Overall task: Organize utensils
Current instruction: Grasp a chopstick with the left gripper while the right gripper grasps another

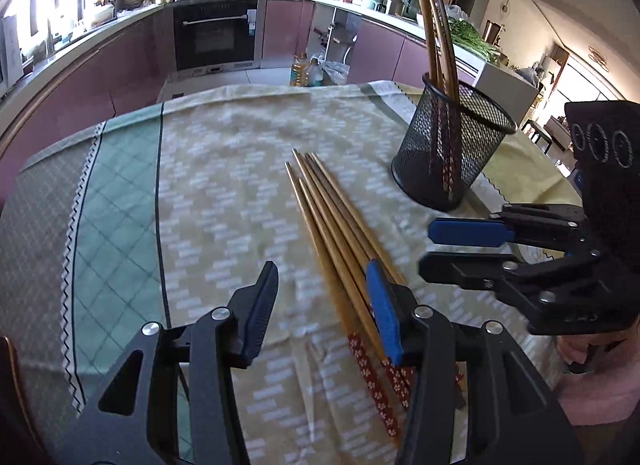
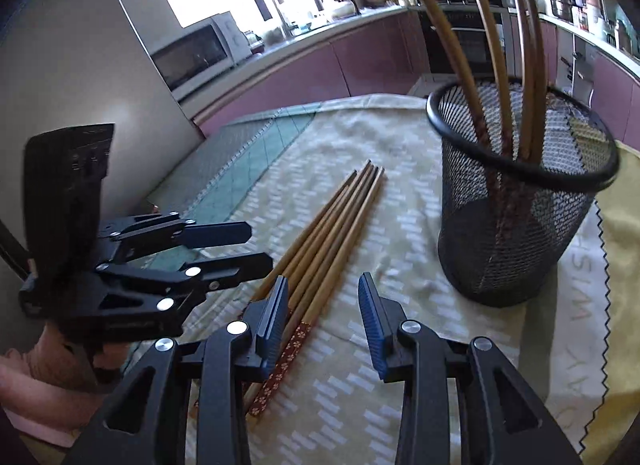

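Several wooden chopsticks (image 1: 336,225) with red flowered handles lie side by side on the patterned tablecloth (image 1: 220,185). My left gripper (image 1: 323,269) hovers open just over their handle half; its right finger covers part of the bundle. My right gripper (image 1: 426,249) comes in from the right, open and holding nothing. In the right wrist view the chopsticks (image 2: 332,221) run under my right gripper (image 2: 324,281), and the left gripper (image 2: 260,247) sits just left of it. A black mesh cup (image 1: 452,145) (image 2: 520,225) stands beyond, with several chopsticks upright in it.
The mesh cup stands on a yellow cloth (image 2: 616,265) by the table's right side. Kitchen counters, an oven (image 1: 216,33) and oil bottles (image 1: 306,71) on the floor lie past the far table edge. A hand in a pink sleeve (image 1: 580,357) holds the right gripper.
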A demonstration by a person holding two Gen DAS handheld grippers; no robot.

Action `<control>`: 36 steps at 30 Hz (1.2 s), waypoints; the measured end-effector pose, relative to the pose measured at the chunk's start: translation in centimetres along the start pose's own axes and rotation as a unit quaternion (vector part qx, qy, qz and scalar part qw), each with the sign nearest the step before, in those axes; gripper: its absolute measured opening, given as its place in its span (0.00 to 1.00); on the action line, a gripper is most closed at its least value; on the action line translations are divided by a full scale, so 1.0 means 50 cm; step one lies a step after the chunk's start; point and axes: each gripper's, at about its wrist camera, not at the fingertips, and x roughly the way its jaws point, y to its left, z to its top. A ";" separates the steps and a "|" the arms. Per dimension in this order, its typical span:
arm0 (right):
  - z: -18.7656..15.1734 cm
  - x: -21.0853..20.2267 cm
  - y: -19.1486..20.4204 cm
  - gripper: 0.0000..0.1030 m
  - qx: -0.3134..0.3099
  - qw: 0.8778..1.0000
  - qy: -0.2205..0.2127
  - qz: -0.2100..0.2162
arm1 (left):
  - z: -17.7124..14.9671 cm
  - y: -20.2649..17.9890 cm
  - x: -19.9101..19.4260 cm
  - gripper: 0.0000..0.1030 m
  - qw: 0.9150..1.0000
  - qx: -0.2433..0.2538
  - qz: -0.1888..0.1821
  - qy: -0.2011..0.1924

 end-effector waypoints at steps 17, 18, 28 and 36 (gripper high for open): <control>0.011 0.052 0.031 0.27 -0.008 0.998 0.018 -0.055 | -0.018 0.004 0.025 0.34 1.000 0.009 0.003 0.019; 0.012 0.057 0.031 0.25 -0.009 0.998 0.018 -0.058 | -0.018 0.005 0.025 0.32 1.000 0.009 0.005 0.020; 0.020 0.057 0.023 0.22 -0.008 0.996 0.032 -0.078 | -0.010 0.017 0.027 0.24 1.000 0.003 0.008 0.029; 0.039 0.077 0.019 0.20 -0.003 0.996 0.023 -0.092 | 0.023 0.010 0.057 0.24 0.999 0.015 0.023 0.034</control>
